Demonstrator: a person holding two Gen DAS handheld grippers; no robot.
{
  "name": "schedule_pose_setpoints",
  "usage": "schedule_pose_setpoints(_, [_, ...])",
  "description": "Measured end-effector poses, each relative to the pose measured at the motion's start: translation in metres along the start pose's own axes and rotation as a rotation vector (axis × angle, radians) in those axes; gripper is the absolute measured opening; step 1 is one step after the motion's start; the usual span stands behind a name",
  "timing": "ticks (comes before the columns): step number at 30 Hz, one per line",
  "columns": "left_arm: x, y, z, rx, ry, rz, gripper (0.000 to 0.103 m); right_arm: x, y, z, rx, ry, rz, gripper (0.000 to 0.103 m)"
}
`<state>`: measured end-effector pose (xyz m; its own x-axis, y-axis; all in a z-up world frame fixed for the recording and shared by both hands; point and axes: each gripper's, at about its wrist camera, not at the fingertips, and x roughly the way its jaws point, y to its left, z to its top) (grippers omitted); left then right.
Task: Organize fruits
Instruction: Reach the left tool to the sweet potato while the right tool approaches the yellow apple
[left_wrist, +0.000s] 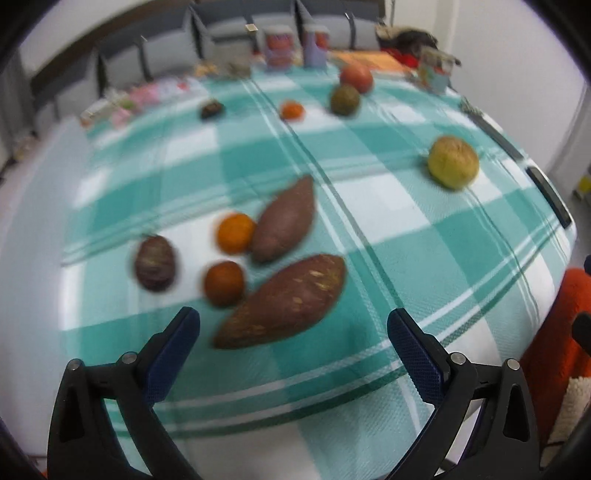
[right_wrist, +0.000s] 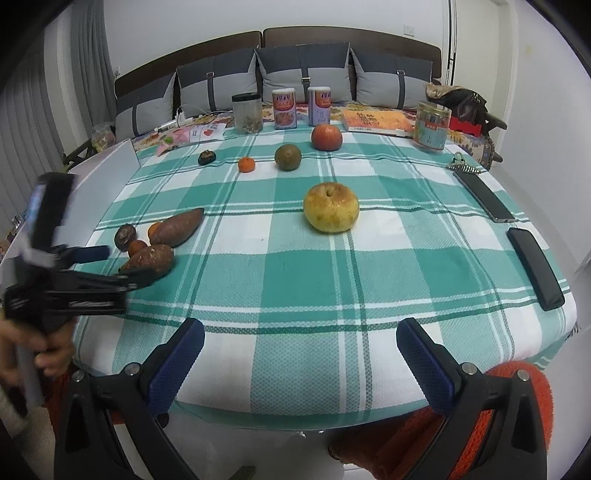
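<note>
The left gripper (left_wrist: 293, 319) is gaping wide and empty at the lower frame, just before the large sweet potato (left_wrist: 282, 301). The right gripper (right_wrist: 300, 330) is likewise hanging wide open, empty, over the tabletop (right_wrist: 295, 280); the yellow apple (right_wrist: 331, 207) is sitting mid-frame beyond.

Left wrist view was motion-blurred throughout; labels on the two cans (left_wrist: 295, 46) and the small items at the cloth's far edge (left_wrist: 221, 68) were unreadable. In the right wrist view, the left gripper (right_wrist: 122, 264) was smeared, overlapped the near end of the closest sweet potato (right_wrist: 149, 260), and its jaw spacing could not be judged. One tangerine (right_wrist: 154, 229) showed only as a sliver behind the far sweet potato (right_wrist: 177, 230); the hand (right_wrist: 40, 350) was cut off by the frame edge.
</note>
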<state>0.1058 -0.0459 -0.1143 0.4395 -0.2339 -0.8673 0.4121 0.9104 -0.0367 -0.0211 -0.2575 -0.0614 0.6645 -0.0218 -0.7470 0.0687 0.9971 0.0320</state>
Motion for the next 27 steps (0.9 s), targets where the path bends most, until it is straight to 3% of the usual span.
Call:
schedule_pose_setpoints(3, [0.002, -0.008, -0.004, 0.026, 0.014, -0.056, 0.101, 0.001, -0.004, -0.002, 0.008, 0.007, 0.001, 0.103])
schedule_pose_setpoints(5, [-0.009, -0.013, -0.008, 0.054, 0.016, -0.19, 0.101, 0.003, -0.008, -0.002, 0.022, 0.01, 0.001, 0.103])
schedule_pose_setpoints(7, [-0.015, -0.015, -0.008, 0.066, 0.011, -0.223, 0.101, 0.006, -0.012, -0.002, 0.039, 0.018, 0.004, 0.103])
schedule_pose_setpoints(10, [-0.005, -0.015, -0.001, 0.058, 0.029, -0.122, 0.101, 0.011, -0.015, -0.002, 0.057, 0.036, 0.015, 0.103])
schedule_pose_setpoints(14, [0.021, -0.01, 0.009, -0.001, 0.112, -0.108, 0.101, 0.011, -0.014, -0.003, 0.053, 0.035, 0.027, 0.103])
schedule_pose_setpoints(17, [0.033, -0.01, 0.012, -0.065, 0.15, -0.05, 0.101, 0.008, -0.017, -0.003, 0.065, 0.027, 0.027, 0.103])
schedule_pose_setpoints(20, [0.038, -0.019, 0.017, -0.09, 0.145, -0.014, 0.101, 0.01, -0.023, -0.004, 0.091, 0.035, 0.028, 0.103])
schedule_pose_setpoints(23, [0.043, -0.033, 0.019, -0.045, 0.151, 0.057, 0.103, 0.012, -0.025, -0.004, 0.104, 0.046, 0.034, 0.103])
schedule_pose_setpoints(27, [0.04, -0.031, 0.018, -0.049, 0.143, 0.056, 0.103, 0.009, -0.028, -0.004, 0.109, 0.033, 0.033, 0.103])
